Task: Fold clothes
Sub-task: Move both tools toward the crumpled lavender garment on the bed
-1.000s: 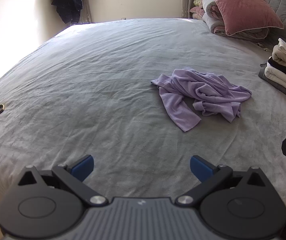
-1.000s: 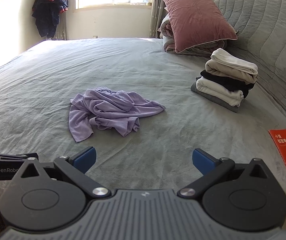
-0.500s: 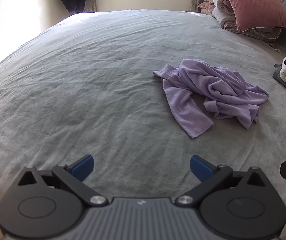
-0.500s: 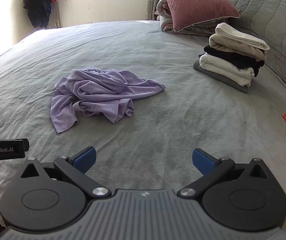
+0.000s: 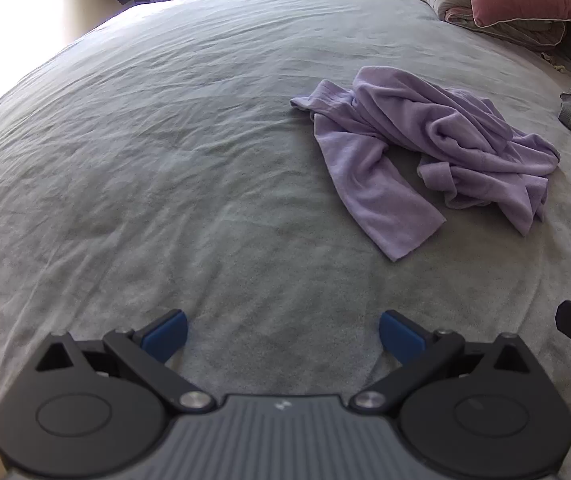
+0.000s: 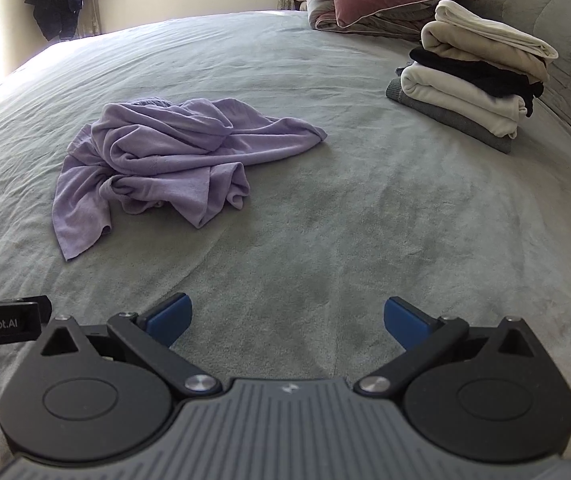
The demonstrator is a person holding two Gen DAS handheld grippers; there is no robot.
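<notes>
The lilac top [image 6: 165,156] lay crumpled on the grey bed [image 6: 325,220], ahead of both claws and apart from them, w/ bare bedding between. From the right claw [image 6: 287,322] it sat ahead and to the left; from the left claw [image 5: 282,334] ahead and to the right, so it lay roughly between the two lines of sight. Which claw was nearer couldn't be settled from these views.

Both claws were spread wide, blue pads far apart, nothing between them.

Shape: no clean long axis, just a bunched heap. One flat strip, prob. a sleeve [image 5: 373,196], trailed out of the heap toward the cameras and ended in a loose free edge, the nearest part to the left claw. On the opposite side a tapering point of cloth [image 6: 305,134] ran out toward the folded stack [image 6: 473,76].

Material: soft knit or jersey, matte, thin, deep rolled creases in the middle; judged limp, likely to drape and slide rather than hold form. Bed cover looked velvety, faintly rippled, some grip expected.

The stack of cream, black and grey pieces sat folded near the headboard side, right of the top, well apart from it. The lilac piece wasn't folded; judged it needed spreading flat before any fold.
</notes>
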